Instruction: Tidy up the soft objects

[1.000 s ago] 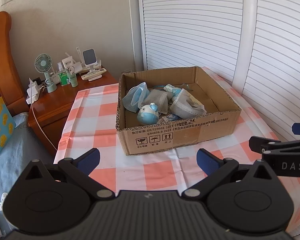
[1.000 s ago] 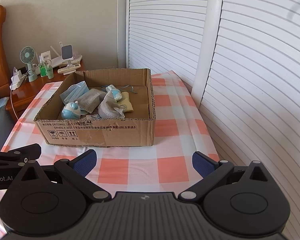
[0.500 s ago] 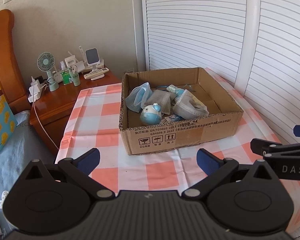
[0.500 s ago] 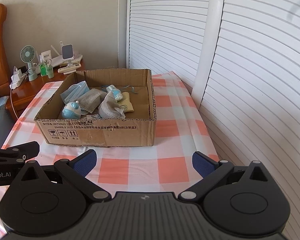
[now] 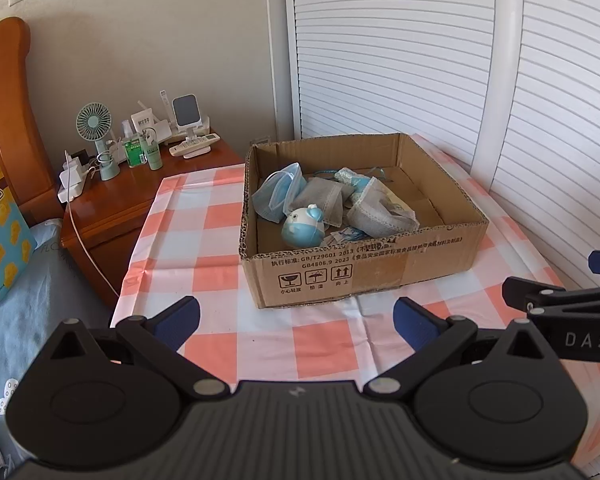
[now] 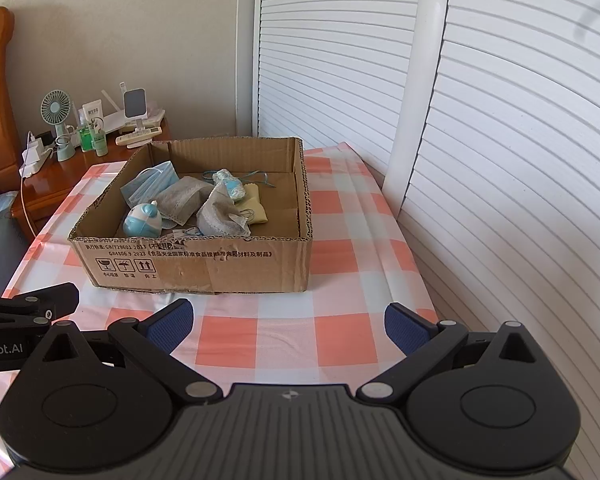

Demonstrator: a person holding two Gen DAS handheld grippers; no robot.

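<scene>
Masks [image 5: 320, 200] and the little blue toy [image 5: 302, 231] sit heaped in the cardboard box [image 5: 364, 270] on the checked worktop [image 5: 204, 248], so with both my grippers — left [image 5: 296, 318], right [image 6: 288, 322] — spread wide and empty, I'd reach over the near wall and pinch one loose mask edge.

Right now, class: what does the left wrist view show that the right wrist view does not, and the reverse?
Only the left wrist view shows the blue bedding and the yellow-patterned package. Only the right wrist view shows the pale yellow cloth clearly. Both share the cardboard box, the blue round toy, and the small fan.
</scene>
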